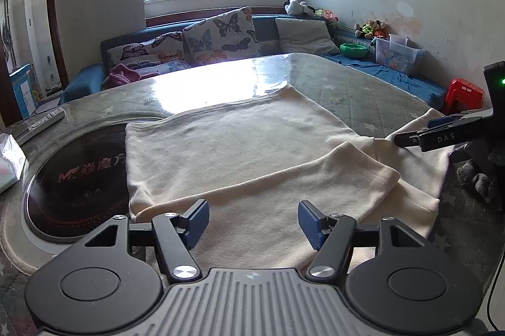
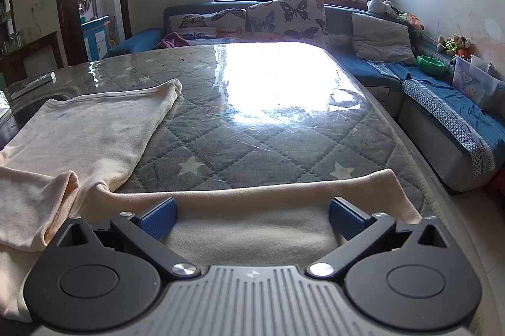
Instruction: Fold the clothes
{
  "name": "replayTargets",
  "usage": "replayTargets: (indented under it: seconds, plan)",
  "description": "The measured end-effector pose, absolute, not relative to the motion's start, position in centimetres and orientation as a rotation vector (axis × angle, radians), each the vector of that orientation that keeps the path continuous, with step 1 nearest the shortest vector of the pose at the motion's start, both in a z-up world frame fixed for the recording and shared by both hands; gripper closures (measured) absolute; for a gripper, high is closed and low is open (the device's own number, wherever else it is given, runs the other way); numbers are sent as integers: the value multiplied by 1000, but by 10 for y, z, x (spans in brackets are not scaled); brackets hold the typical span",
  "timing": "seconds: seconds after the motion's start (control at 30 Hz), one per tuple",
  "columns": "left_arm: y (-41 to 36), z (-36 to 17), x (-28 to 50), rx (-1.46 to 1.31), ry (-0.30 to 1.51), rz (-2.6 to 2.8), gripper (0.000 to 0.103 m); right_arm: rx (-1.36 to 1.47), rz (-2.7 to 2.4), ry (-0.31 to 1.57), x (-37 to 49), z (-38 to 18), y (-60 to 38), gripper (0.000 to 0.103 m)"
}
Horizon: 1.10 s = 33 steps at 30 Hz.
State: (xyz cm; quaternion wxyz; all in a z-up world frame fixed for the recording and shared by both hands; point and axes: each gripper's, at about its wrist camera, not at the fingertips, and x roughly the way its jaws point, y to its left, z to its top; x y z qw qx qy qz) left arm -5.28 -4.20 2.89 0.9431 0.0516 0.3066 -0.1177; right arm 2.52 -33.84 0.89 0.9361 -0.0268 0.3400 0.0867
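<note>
So, cream shirt (image 1: pixel 240 153) flat on the table (image 2: pixel 252 131), left hand-held gripper (image 1: pixel 253 221) released above it, right hand-held gripper (image 2: pixel 252 217) released over its sleeve (image 2: pixel 252 203).

1. We note a quilted table (image 2: pixel 252 140) under glossy film, centre frame.
2. Butterfly cushions (image 1: pixel 221 34) on the blue sofa (image 2: pixel 442 127), upper centre.
3. Red stool (image 1: pixel 464 94), right edge.
4. Induction hob (image 1: pixel 75 175), lower left.

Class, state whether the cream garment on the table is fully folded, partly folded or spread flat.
Partly folded: one sleeve lies across the cream garment; the other sleeve still stretches out flat on the table.
</note>
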Motion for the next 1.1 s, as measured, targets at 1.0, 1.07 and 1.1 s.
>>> replayTargets:
  seconds: [1.0, 1.07, 1.1]
  plan:
    - [-70, 38, -50, 111, 608, -269, 33, 90, 138, 686, 5, 34, -381, 19]
    - [-74, 38, -49, 114, 609, -281, 33, 115, 110, 685, 1, 36, -392, 20]
    - [-76, 37, -49, 115, 610, -287, 33, 127, 96, 685, -1, 37, -398, 21]
